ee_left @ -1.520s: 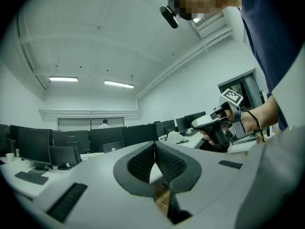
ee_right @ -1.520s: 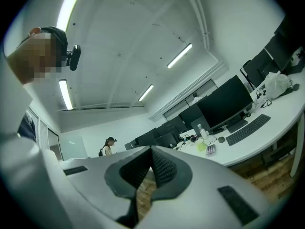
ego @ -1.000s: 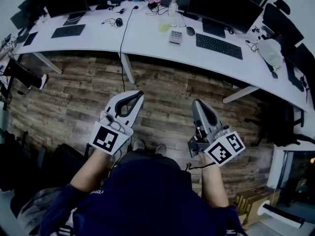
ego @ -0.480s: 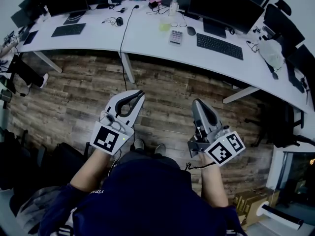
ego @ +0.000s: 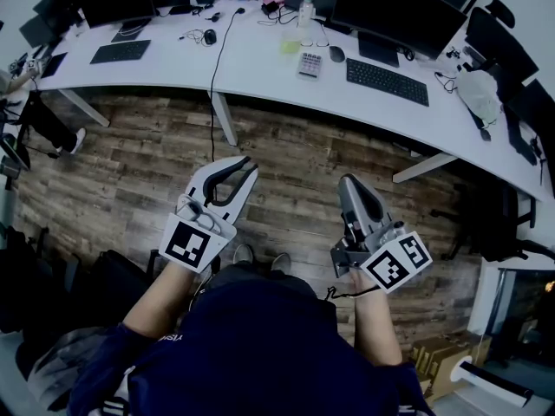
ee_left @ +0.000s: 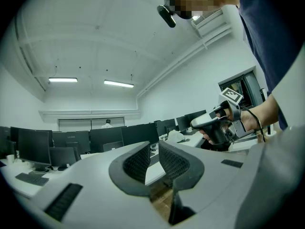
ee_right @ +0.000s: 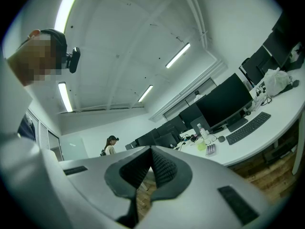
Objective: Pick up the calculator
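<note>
Left gripper (ego: 245,168) jaws parting, empty; right gripper (ego: 348,182) jaws clenched, empty. Calculator (ego: 310,64) on white curved desk (ego: 251,69), well ahead of both jaws, near keyboard (ego: 387,81). Wood-plank floor (ego: 130,163) beneath jaws. Monitors (ego: 395,11) along desk's far edge.

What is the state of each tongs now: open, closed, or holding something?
The left tongs: opening, slightly apart, nothing between them.
The right tongs: closed, empty.

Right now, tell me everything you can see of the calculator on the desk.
The calculator is a small, pale, flat rectangle with a grid of keys. It lies face up on the white desk, near a black mouse and left of a black keyboard in the head view. Only the desk touches it.
</note>
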